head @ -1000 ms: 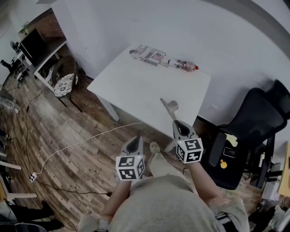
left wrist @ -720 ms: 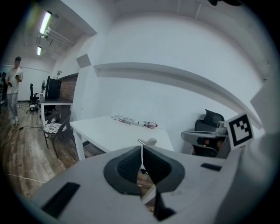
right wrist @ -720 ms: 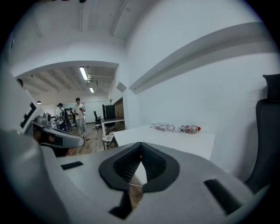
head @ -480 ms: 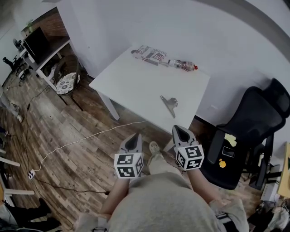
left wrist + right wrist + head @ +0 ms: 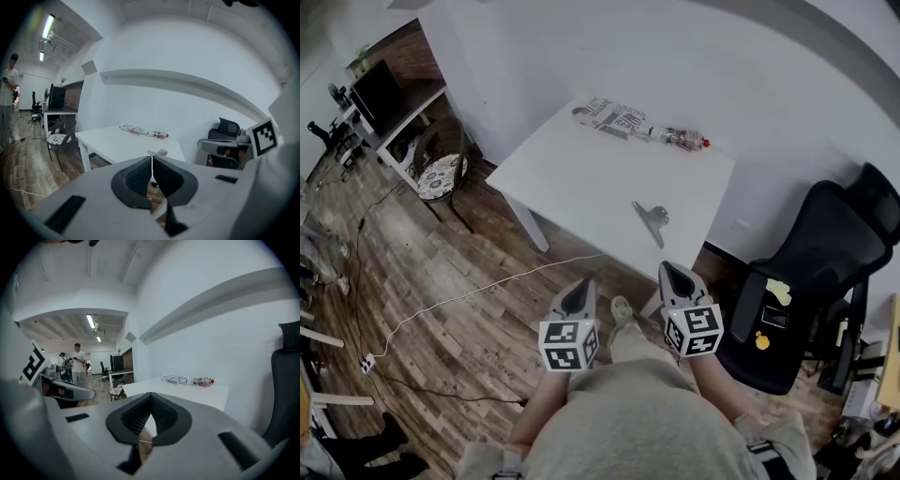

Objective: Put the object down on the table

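A small metal clip lies on the white table, near its front right edge; in the left gripper view the clip peeks just over the jaws. My left gripper hangs above the wooden floor in front of the table, close to my body, shut with nothing in it. My right gripper is beside it, just short of the table's near corner, also shut and empty. In both gripper views the pads meet, left and right.
Printed packets and a plastic bottle lie along the table's far edge by the wall. A black office chair stands right, a cushioned chair left. A white cable crosses the floor. People stand far off.
My right gripper has drawn back a little from the table towards my body. The clip stays where it was on the table. The left gripper has hardly moved.
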The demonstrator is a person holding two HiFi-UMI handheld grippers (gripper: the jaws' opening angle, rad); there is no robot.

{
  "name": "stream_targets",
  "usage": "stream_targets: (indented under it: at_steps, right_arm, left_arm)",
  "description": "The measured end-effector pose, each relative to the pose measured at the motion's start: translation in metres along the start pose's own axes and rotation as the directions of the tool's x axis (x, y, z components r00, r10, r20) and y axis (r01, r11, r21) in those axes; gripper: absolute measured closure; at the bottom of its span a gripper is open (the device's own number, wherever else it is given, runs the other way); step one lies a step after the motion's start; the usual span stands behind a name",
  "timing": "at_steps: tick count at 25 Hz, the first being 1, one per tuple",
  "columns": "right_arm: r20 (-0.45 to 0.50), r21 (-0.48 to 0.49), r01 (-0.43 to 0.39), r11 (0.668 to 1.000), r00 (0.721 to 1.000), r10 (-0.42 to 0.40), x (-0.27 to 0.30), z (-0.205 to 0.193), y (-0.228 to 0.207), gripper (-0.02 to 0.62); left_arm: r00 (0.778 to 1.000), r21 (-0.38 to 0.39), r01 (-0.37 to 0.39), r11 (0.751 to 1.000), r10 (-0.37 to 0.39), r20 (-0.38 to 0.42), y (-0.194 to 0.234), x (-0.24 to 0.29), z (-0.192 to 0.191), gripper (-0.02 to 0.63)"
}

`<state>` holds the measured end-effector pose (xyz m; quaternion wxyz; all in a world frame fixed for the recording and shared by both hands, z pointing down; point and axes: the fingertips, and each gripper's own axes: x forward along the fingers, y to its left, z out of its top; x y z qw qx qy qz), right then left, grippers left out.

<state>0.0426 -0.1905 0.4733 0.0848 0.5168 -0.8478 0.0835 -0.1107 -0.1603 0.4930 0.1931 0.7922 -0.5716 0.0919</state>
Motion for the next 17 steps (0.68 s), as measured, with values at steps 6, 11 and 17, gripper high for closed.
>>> stream_targets:
  at_steps: [6, 11, 17]
  right_arm:
    - [0.007, 0.010, -0.004, 1.000, 1.000, 0.004, 0.005, 0.005, -0.003, 0.597]
    - [0.001, 0.007, -0.007, 1.000, 1.000, 0.007, 0.009, 0.003, -0.003, 0.595]
    - [0.004, 0.007, -0.005, 1.000, 1.000, 0.005, 0.014, 0.005, -0.003, 0.597]
  left_arm:
    - [1.000, -0.003, 0.004, 1.000, -0.004, -0.011, 0.001, 0.006, 0.000, 0.596]
    - [1.000, -0.005, 0.007, 1.000, -0.007, -0.015, 0.003, 0.008, -0.002, 0.596]
    - [1.000, -0.012, 0.001, 1.000, -0.001, -0.014, 0.011, 0.011, -0.001, 0.597]
